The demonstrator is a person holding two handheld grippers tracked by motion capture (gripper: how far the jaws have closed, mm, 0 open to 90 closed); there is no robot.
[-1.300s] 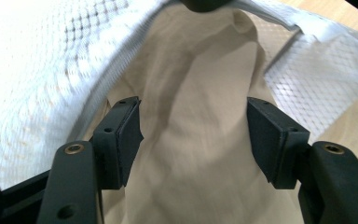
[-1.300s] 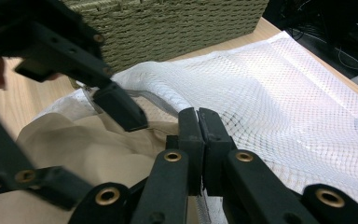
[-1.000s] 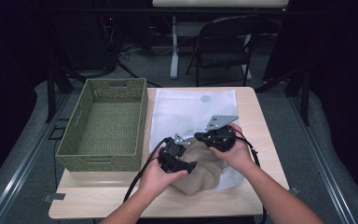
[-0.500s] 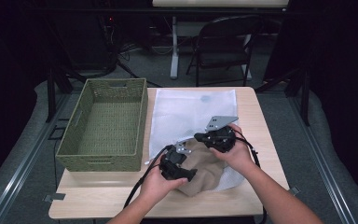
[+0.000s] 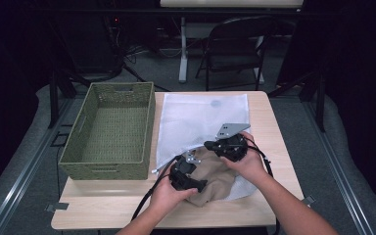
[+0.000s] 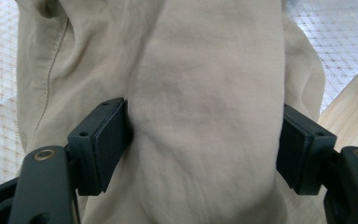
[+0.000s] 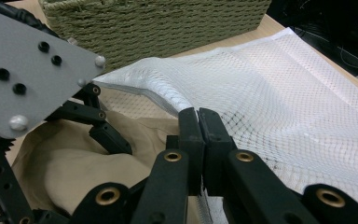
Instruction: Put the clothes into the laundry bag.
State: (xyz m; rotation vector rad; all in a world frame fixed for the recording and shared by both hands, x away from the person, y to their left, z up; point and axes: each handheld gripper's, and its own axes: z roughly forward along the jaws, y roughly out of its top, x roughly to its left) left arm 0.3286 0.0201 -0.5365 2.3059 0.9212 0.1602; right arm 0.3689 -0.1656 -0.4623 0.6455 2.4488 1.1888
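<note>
High view: the beige garment (image 5: 215, 176) lies bunched at lower centre, on the mesh laundry bag (image 5: 200, 120), under both hands. Left gripper view: the left hand-held gripper (image 6: 200, 149), just opened wide, straddles a fold. Right gripper view: the right hand-held gripper (image 7: 198, 122) pinches the bag's rim, lifting the mouth.

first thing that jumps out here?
The tan cloth bunched at the table's near edge, with both claws on it: the left claw straddles a fold, its jaws just opened. The right claw pinches the white mesh bag edge, lifting it. A wicker basket sits left.
</note>
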